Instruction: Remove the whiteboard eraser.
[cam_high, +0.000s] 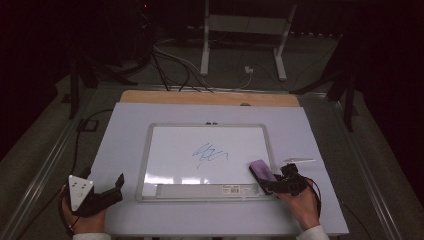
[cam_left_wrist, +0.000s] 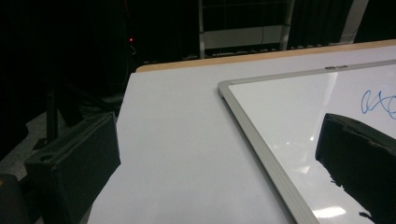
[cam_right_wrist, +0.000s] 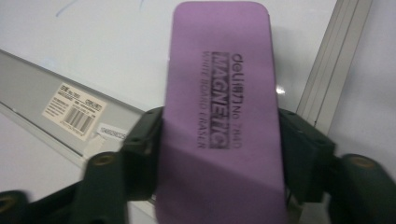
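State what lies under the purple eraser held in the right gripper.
Under the purple eraser, clamped in the right gripper, lie the whiteboard surface and its grey tray. The board patch directly beneath is covered.

Left gripper (cam_high: 118, 186): we see black jaws and a dark body, topped by a pale grey three-cornered plate marked with small dark dots.
Left cable: a dark loop trails beside our left hand (cam_high: 82, 220).
Right gripper (cam_high: 272, 184): black, knobbly and compact, with a thin dark cable curving round its far right side.
Right jaws, close up: blocky dark-green-black arms, with round brass-coloured screw heads at our pivots.
Sleeves: white cuffs edge both wrists, near the bottom.
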